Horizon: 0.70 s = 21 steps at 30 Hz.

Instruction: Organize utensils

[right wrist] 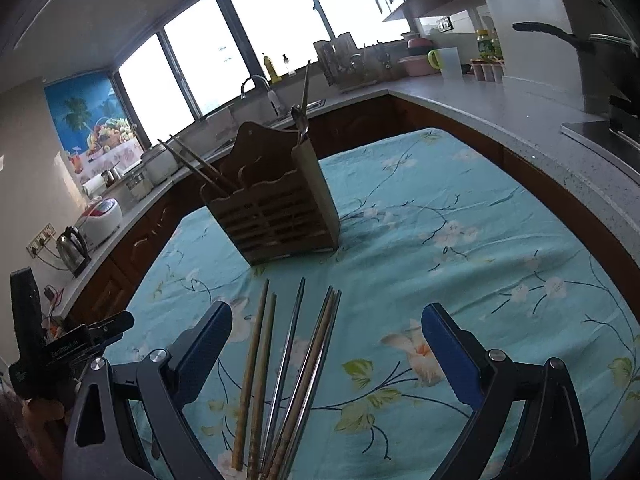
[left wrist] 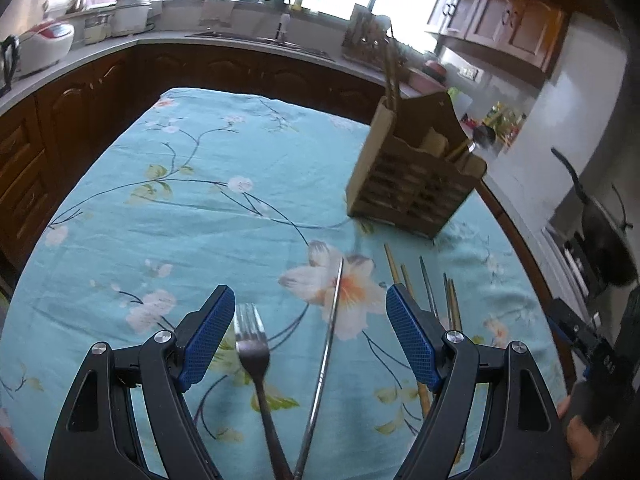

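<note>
Here the left gripper (left wrist: 310, 312) hangs over the table's near edge with its blue-padded fingers (left wrist: 208, 328) spread wide and nothing between them touching the pads. Below that gap, on the floral tablecloth (left wrist: 160, 208), lie a fork (left wrist: 252, 344), tines pointing away toward the table's far edge, and just beside it a long thin metal utensil (left wrist: 330, 332) that slants slightly across a large pale flower print; their handles converge near the bottom of the left wrist view.

The right gripper (right wrist: 326, 332) also stands with its fingers (right wrist: 448, 352) well apart and holds nothing. Under it, near the same near edge, lies a loose bundle of chopsticks (right wrist: 288, 368): two light wooden ones on the left, a dark metal-looking one in the middle, and several brownish ones fanned together on the right, all pointing toward the holder.

The wooden utensil holder (right wrist: 276, 208) with a slatted front stands upright further in on the cloth, toward the table's right side as the left wrist view shows it (left wrist: 416, 176). A pair of chopsticks leans out of its left compartment, and a spoon (right wrist: 299, 118) stands in its right one beside another tall stick.
</note>
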Available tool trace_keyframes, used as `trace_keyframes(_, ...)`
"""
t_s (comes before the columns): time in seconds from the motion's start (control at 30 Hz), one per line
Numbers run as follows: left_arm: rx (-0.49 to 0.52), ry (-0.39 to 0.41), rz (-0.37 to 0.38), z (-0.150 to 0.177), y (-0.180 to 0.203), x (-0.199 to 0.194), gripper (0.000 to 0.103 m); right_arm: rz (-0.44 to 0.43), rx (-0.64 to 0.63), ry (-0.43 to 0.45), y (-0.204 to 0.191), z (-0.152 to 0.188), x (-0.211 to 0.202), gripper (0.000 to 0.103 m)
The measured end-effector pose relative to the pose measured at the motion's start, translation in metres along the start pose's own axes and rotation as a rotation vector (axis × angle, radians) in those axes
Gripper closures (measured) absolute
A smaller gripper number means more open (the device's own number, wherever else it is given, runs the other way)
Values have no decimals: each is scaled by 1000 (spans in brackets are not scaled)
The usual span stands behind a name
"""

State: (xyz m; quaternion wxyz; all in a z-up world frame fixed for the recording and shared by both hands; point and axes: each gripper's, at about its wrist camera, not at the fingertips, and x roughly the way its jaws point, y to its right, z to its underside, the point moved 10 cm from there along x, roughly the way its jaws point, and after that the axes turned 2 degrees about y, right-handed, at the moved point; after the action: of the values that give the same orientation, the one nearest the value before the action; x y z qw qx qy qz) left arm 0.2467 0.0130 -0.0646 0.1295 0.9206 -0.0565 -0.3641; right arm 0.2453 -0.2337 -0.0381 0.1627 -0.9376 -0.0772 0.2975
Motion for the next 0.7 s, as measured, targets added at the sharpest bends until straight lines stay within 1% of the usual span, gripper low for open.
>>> trace_keyframes(0.1,21,-12,0,2,6,3,23,15,-20,-10,-2,3,6,8)
trace_keyframes(0.13,31,-19,-1,3,8,6,23,28,-24,-11,-2,4,8,15)
trace_keyframes(0.17,42,-28,-6,4,9,8,23,40,-26,-14,-1,5,10,26)
trace_keyframes(0.2,51,-36,-14,5,10,11,23,49,-25,-26,-1,7,14,31)
trace_keyframes(0.27,65,-51,-21,7,10,17,23,39,-4,-70,1,12,26,46)
trace_keyframes(0.37,82,-77,-32,10,11,26,24,33,2,-109,-1,17,40,62)
trace_keyframes(0.4,88,-84,-37,11,10,28,27,25,4,-117,-3,18,42,64)
trace_keyframes(0.47,95,-107,-37,13,11,35,30,5,2,-138,-9,20,51,72)
trace_keyframes(0.53,98,-128,-34,16,12,42,34,-14,-12,-156,-19,23,60,76)
trace_keyframes(0.63,115,-154,-33,18,14,51,39,-29,-33,-197,-31,27,78,79)
trace_keyframes(0.7,125,-169,-31,19,15,58,43,-35,-35,-229,-36,32,91,79)
